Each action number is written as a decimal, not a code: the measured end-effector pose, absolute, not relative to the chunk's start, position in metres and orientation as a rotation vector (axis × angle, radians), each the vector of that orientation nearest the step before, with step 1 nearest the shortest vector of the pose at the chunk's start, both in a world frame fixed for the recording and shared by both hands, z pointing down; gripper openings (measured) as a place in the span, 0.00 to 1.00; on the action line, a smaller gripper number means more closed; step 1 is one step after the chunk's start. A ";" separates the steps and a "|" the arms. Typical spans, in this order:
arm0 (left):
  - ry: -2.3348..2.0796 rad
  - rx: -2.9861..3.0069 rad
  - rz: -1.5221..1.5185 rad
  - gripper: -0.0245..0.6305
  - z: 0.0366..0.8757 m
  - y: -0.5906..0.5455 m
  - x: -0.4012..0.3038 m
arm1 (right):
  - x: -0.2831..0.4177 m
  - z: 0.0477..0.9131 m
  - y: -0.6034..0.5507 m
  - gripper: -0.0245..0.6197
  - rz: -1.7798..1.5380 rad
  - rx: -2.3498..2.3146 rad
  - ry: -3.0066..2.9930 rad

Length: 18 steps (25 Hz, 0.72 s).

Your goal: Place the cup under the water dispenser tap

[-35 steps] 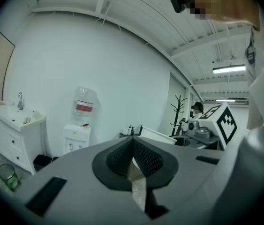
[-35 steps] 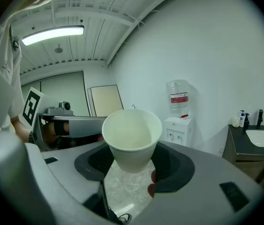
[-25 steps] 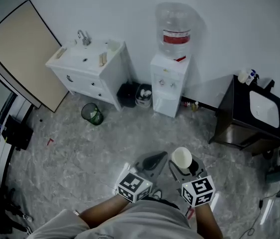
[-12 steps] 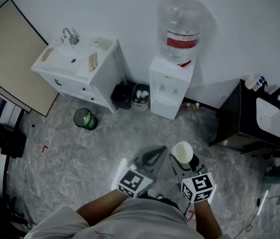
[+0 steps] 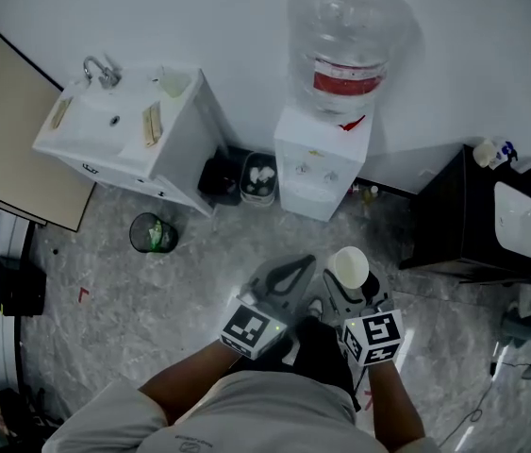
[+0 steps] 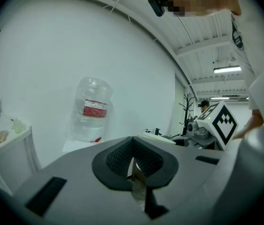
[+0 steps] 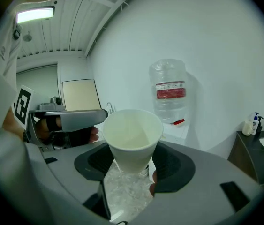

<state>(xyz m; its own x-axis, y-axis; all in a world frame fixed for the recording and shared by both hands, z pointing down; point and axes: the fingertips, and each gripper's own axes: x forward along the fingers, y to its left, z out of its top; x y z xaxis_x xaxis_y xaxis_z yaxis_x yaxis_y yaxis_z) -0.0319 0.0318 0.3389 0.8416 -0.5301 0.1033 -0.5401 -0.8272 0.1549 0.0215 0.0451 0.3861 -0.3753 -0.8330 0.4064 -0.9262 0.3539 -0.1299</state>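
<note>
Ahead by wall, water dispenser, bins beside, right gripper grasping cup, left gripper clenched.

Bare floor fronts the water dispenser, flanked by bins and dark cabinet.

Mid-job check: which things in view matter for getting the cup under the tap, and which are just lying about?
For the job:
- cup, held in the right gripper
- water dispenser

Lying about:
- sink unit
- bin
- buckets beside the dispenser
- black cabinet
- board
- left gripper, shut and empty
</note>
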 end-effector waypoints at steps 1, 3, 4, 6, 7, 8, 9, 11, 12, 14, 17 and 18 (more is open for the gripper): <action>-0.838 2.840 0.078 0.04 0.342 0.020 -0.030 | 0.024 0.392 0.033 0.45 0.497 1.567 -2.347; -0.849 2.833 0.062 0.04 0.348 -0.003 -0.023 | 0.030 0.404 0.009 0.45 0.492 1.550 -2.342; -0.856 2.827 0.047 0.04 0.350 -0.015 -0.019 | 0.032 0.410 -0.003 0.45 0.486 1.538 -2.340; -0.876 2.806 0.015 0.04 0.351 -0.037 -0.010 | 0.037 0.422 -0.026 0.45 0.473 1.511 -2.338; -0.888 2.795 0.008 0.04 0.353 -0.049 -0.007 | 0.039 0.428 -0.037 0.45 0.467 1.495 -2.340; -0.899 2.785 0.008 0.04 0.356 -0.061 -0.004 | 0.041 0.435 -0.049 0.45 0.461 1.479 -2.342; -0.911 2.778 0.014 0.04 0.360 -0.072 -0.001 | 0.043 0.442 -0.061 0.45 0.458 1.465 -2.345; -0.934 2.768 0.025 0.04 0.369 -0.095 0.005 | 0.049 0.457 -0.085 0.45 0.461 1.444 -2.353; -0.947 2.759 0.024 0.04 0.374 -0.106 0.007 | 0.051 0.465 -0.096 0.45 0.465 1.436 -2.358; -0.972 2.732 0.021 0.04 0.386 -0.126 0.010 | 0.054 0.484 -0.117 0.45 0.468 1.416 -2.360; -0.985 2.700 0.010 0.04 0.408 -0.151 0.012 | 0.055 0.524 -0.142 0.45 0.463 1.397 -2.344; -0.982 2.694 0.007 0.04 0.418 -0.157 0.012 | 0.055 0.541 -0.148 0.45 0.463 1.392 -2.333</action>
<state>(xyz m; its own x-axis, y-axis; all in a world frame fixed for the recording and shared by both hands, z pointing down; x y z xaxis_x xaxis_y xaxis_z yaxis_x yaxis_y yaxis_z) 0.0124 -0.1573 0.4175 0.7697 -0.6309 0.0972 -0.6322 -0.7323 0.2532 0.0549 -0.1483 0.5411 -0.4352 -0.7607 0.4817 -0.8870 0.4540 -0.0843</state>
